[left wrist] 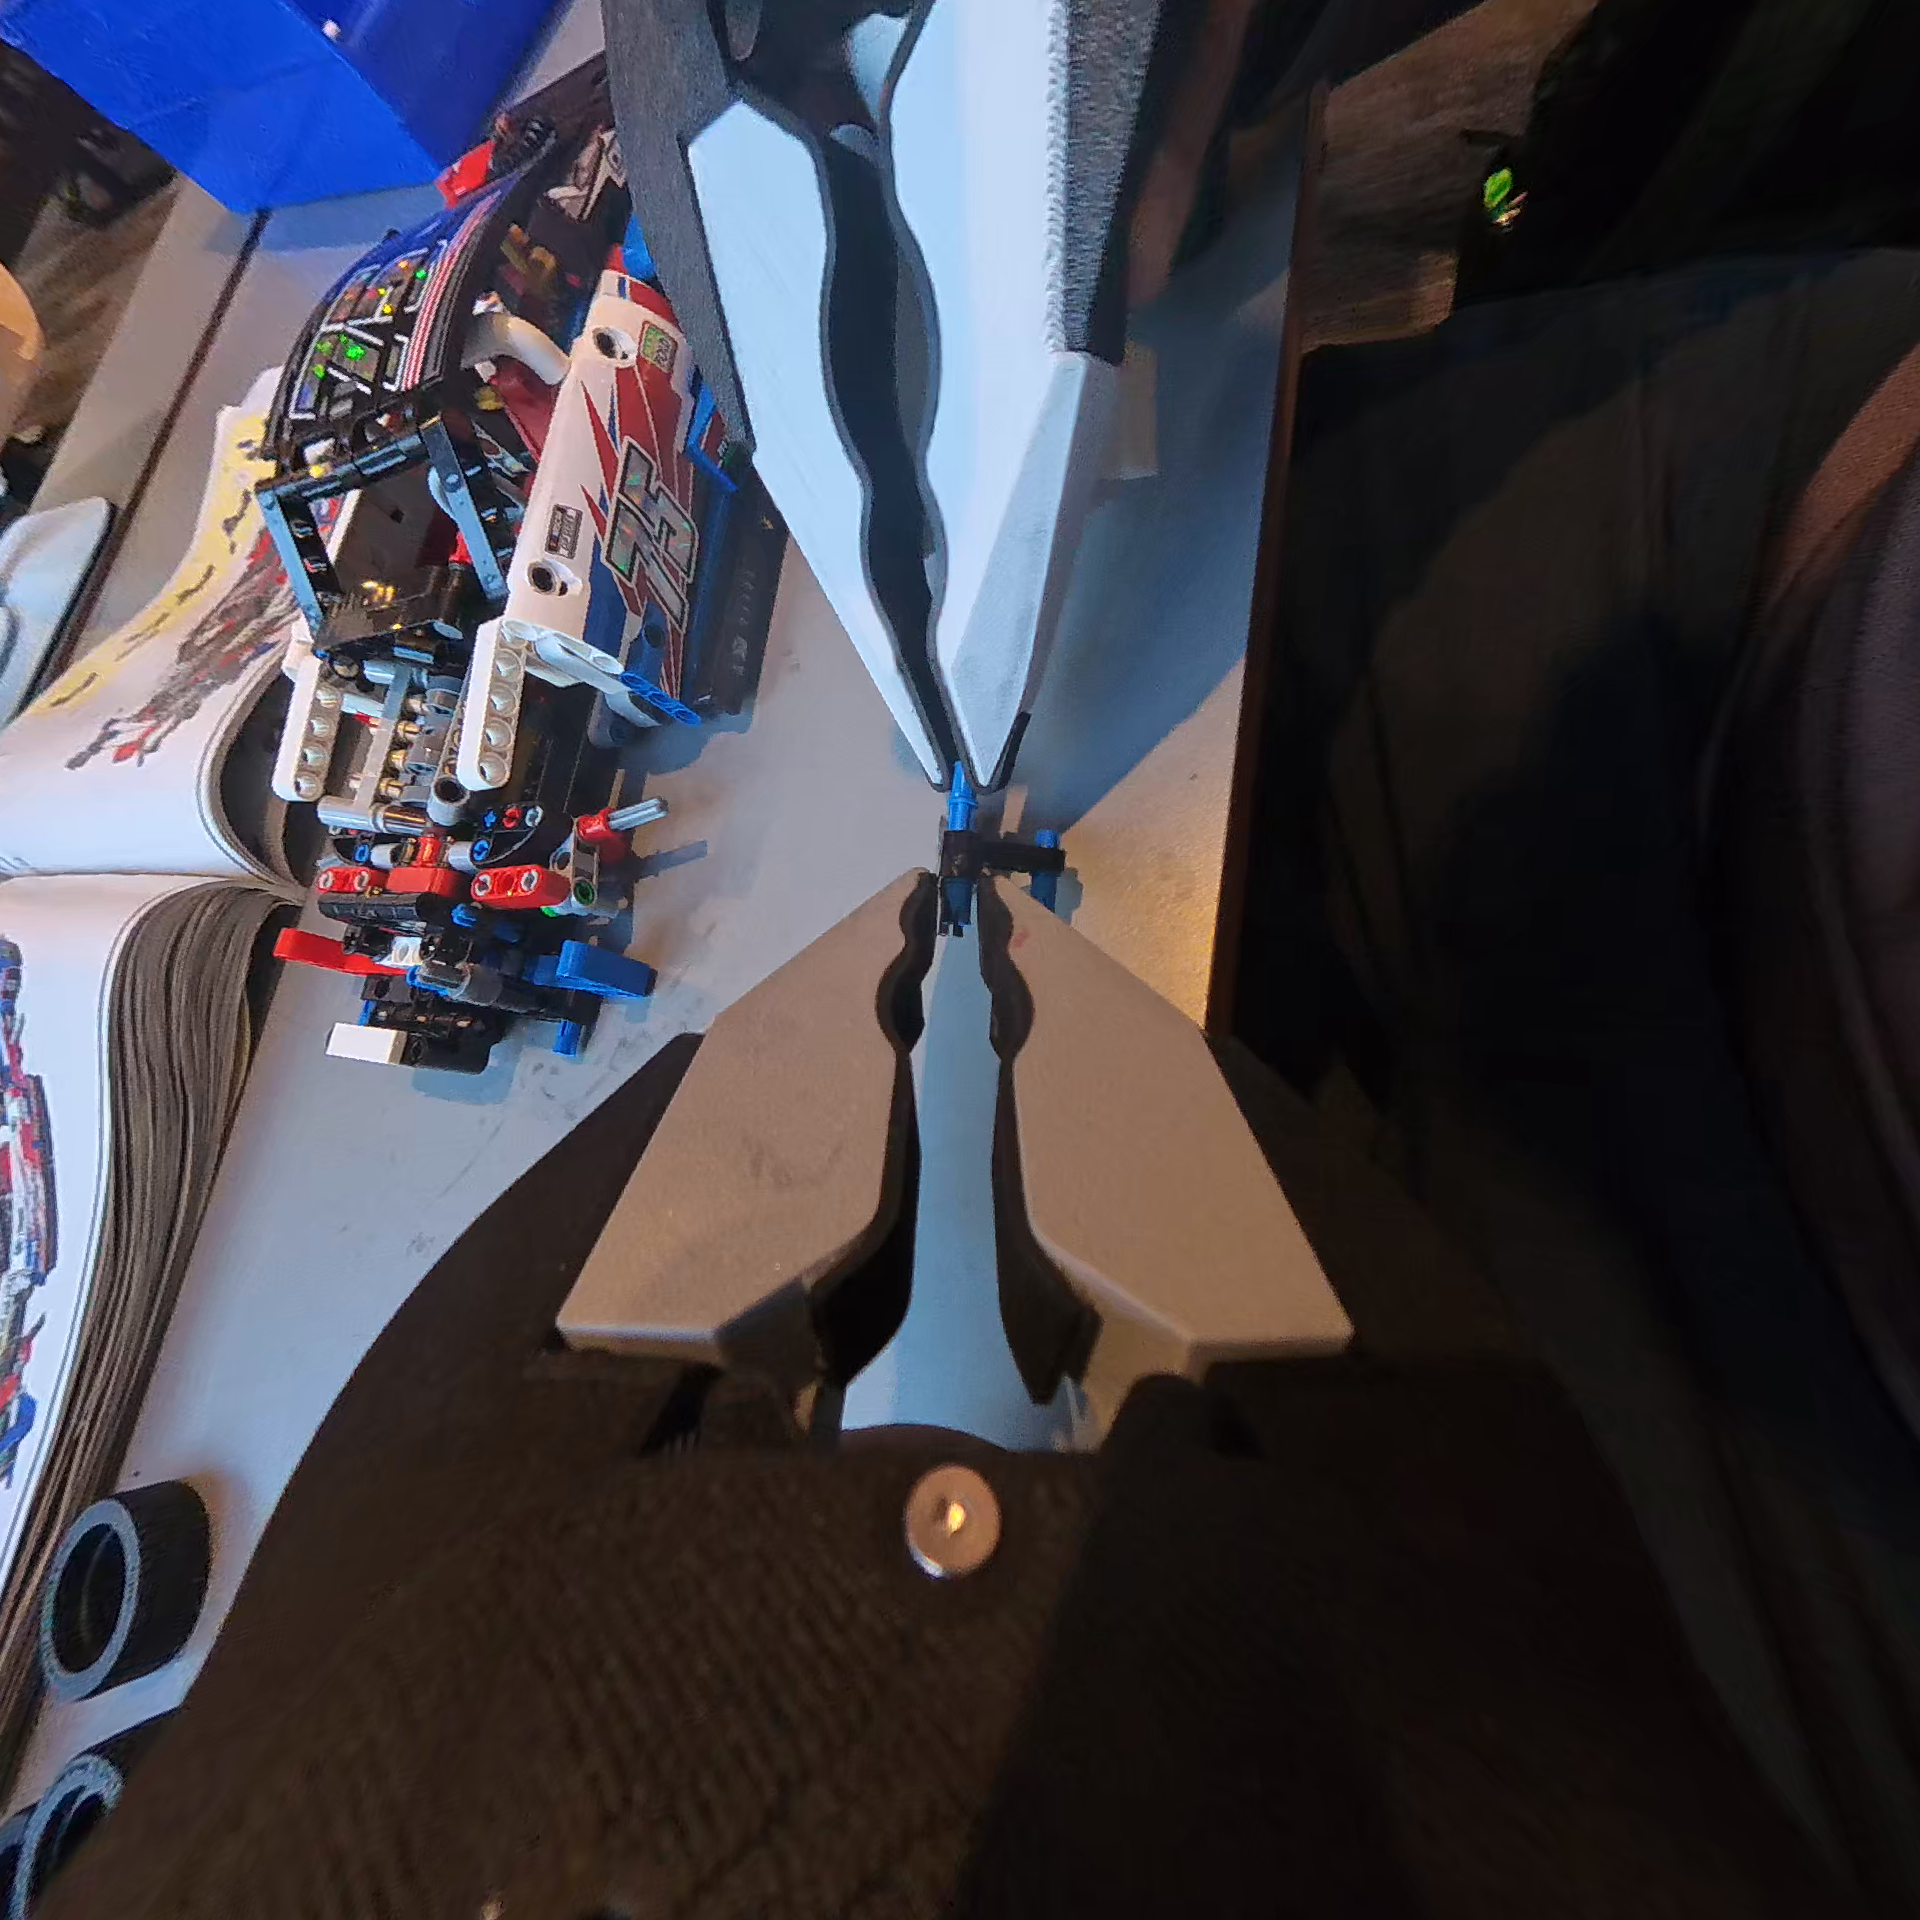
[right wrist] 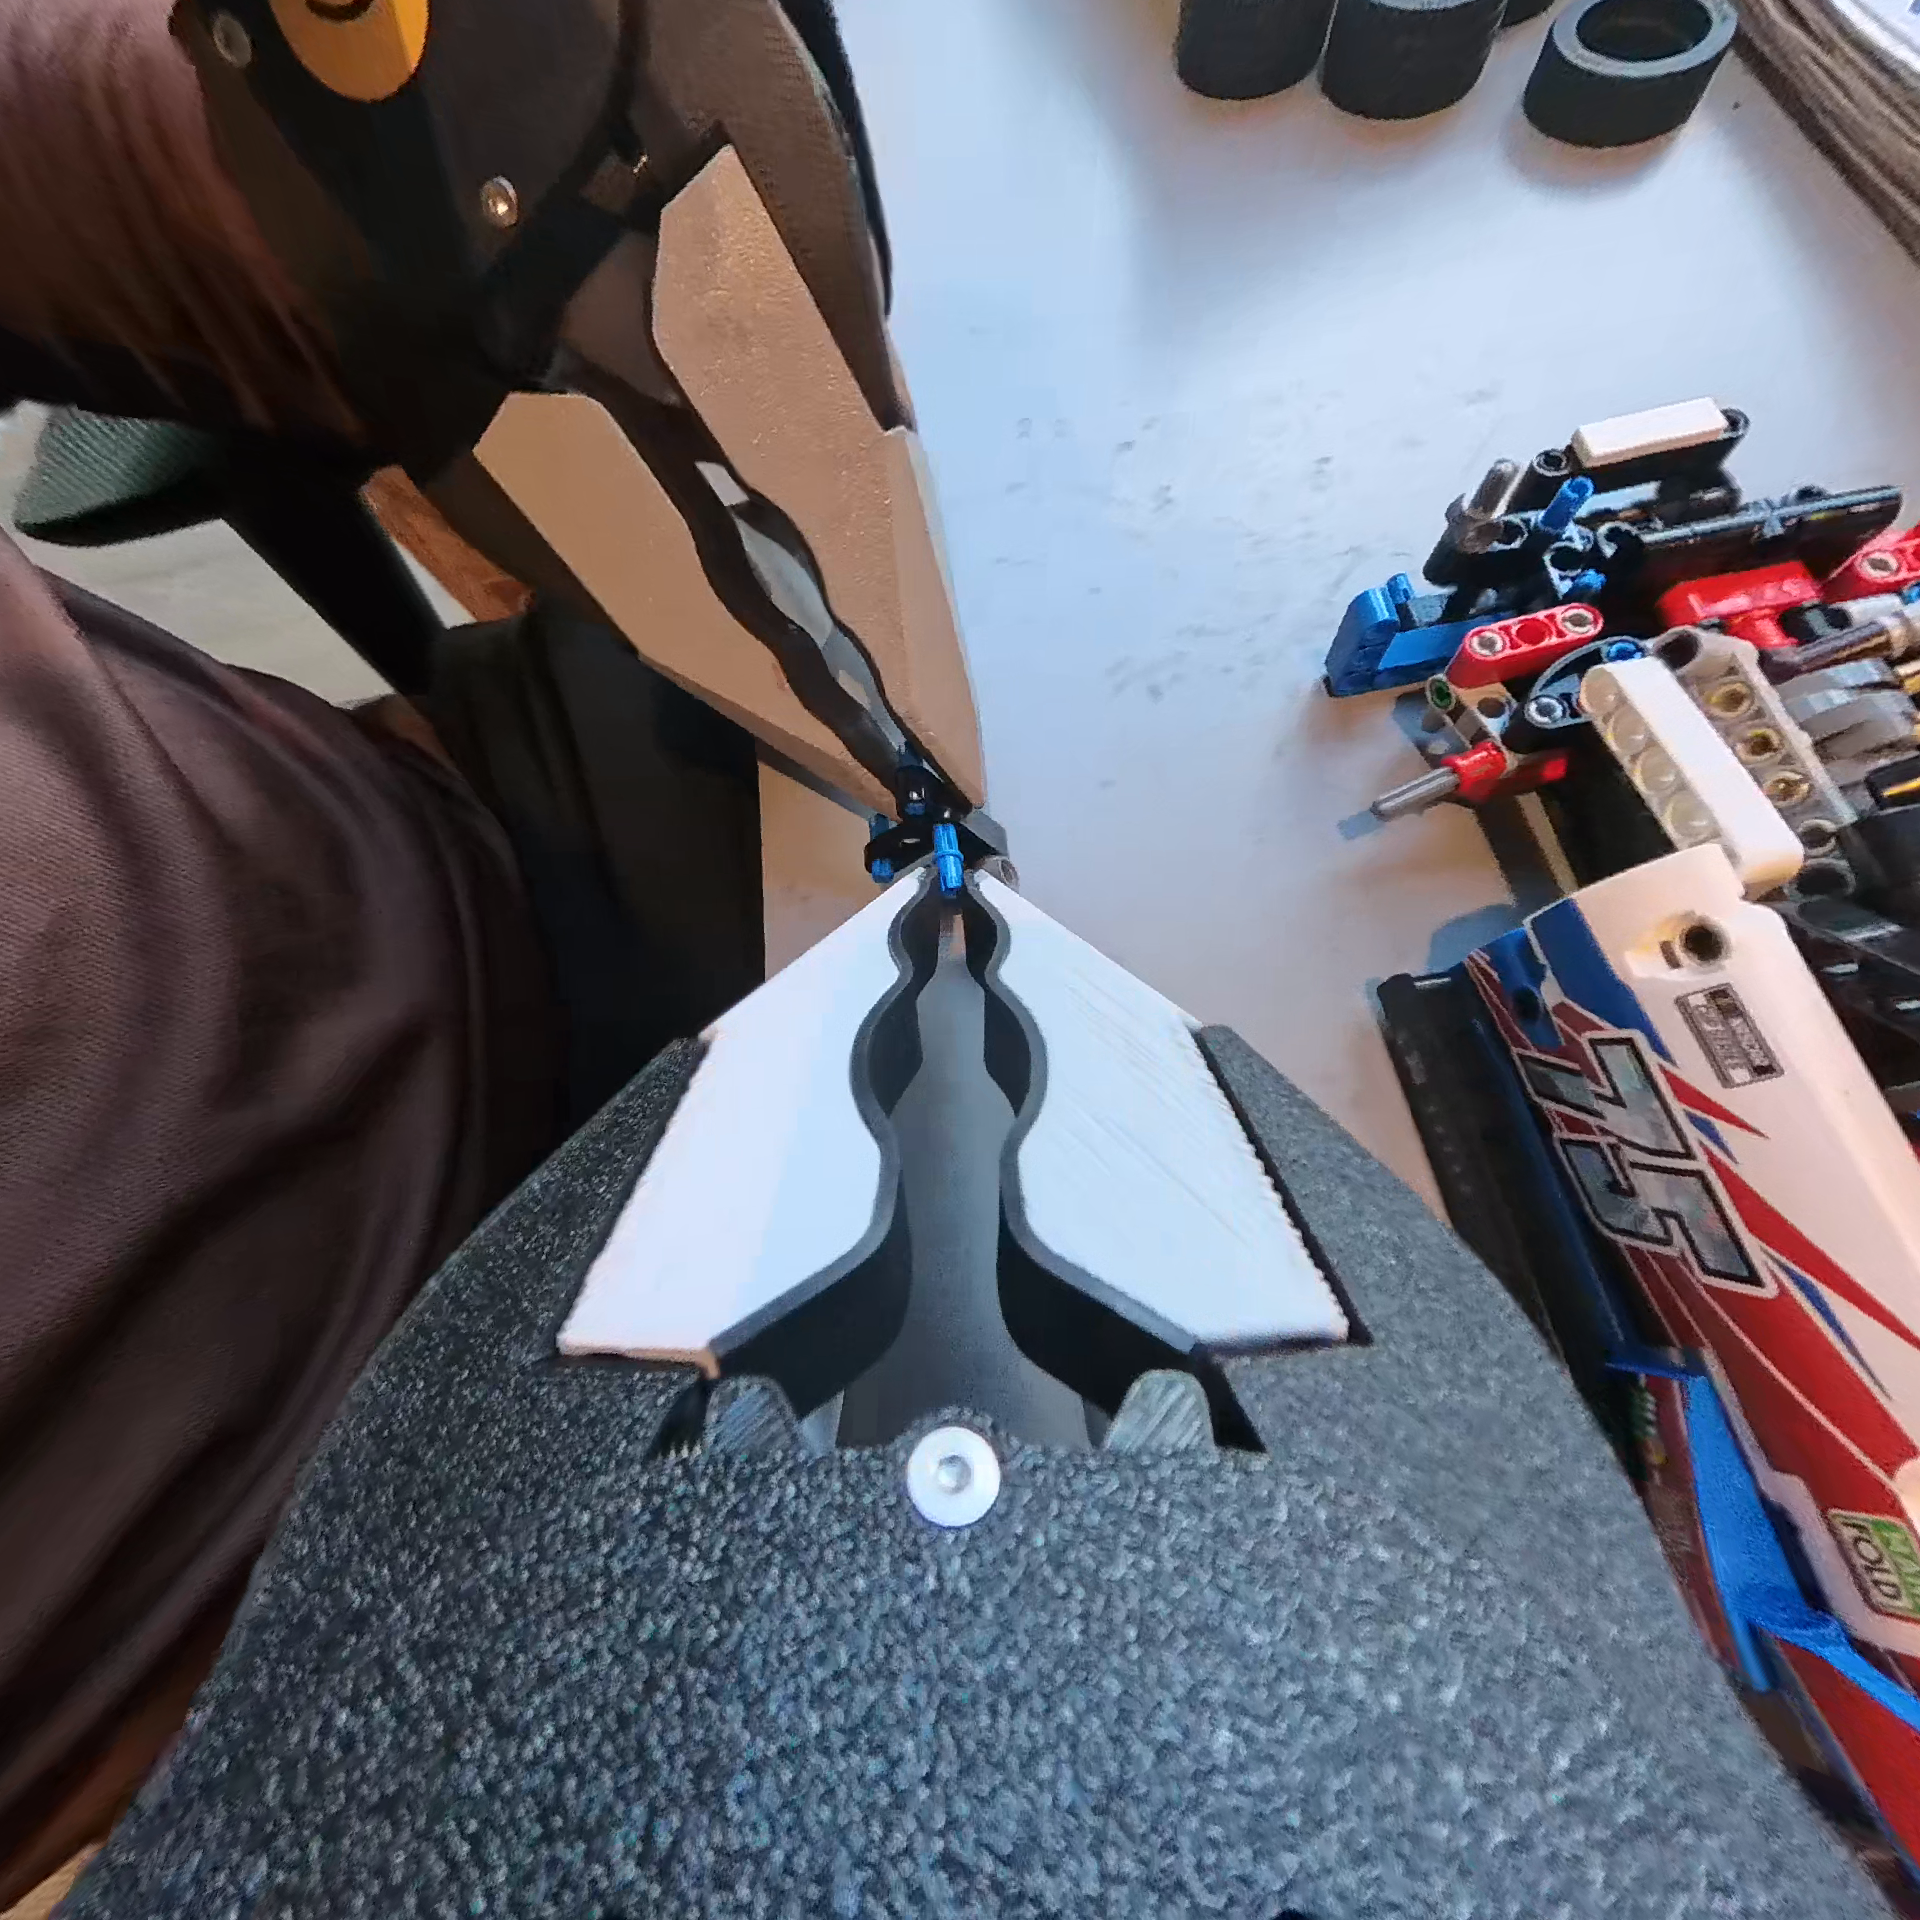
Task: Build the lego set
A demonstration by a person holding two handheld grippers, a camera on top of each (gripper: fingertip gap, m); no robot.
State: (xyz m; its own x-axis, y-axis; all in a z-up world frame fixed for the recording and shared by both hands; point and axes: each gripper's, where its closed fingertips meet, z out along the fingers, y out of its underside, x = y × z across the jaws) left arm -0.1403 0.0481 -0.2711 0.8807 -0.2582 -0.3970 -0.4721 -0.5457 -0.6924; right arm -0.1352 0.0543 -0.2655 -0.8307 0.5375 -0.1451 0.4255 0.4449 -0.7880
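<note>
My left gripper (left wrist: 956,902) is shut on a small black connector (left wrist: 961,857) that has a blue pin (left wrist: 1044,862) sticking out at its side. My right gripper (left wrist: 971,774) comes in from above, tip to tip with the left, shut on another blue pin (left wrist: 962,800) that meets the connector. In the right wrist view my right gripper (right wrist: 948,896) pinches this blue pin (right wrist: 945,868) against the connector (right wrist: 914,821) held by the left gripper (right wrist: 925,802). The partly built lego race car (left wrist: 499,623) lies on the table to the left; it also shows in the right wrist view (right wrist: 1662,935).
An open instruction book (left wrist: 104,727) lies left of the car, with a blue bin (left wrist: 260,83) behind it. Black tyres (left wrist: 125,1590) stand near the book, and more tyres show in the right wrist view (right wrist: 1403,42). A person's dark sleeve (right wrist: 208,935) fills the left. The table edge (left wrist: 1242,727) is close by.
</note>
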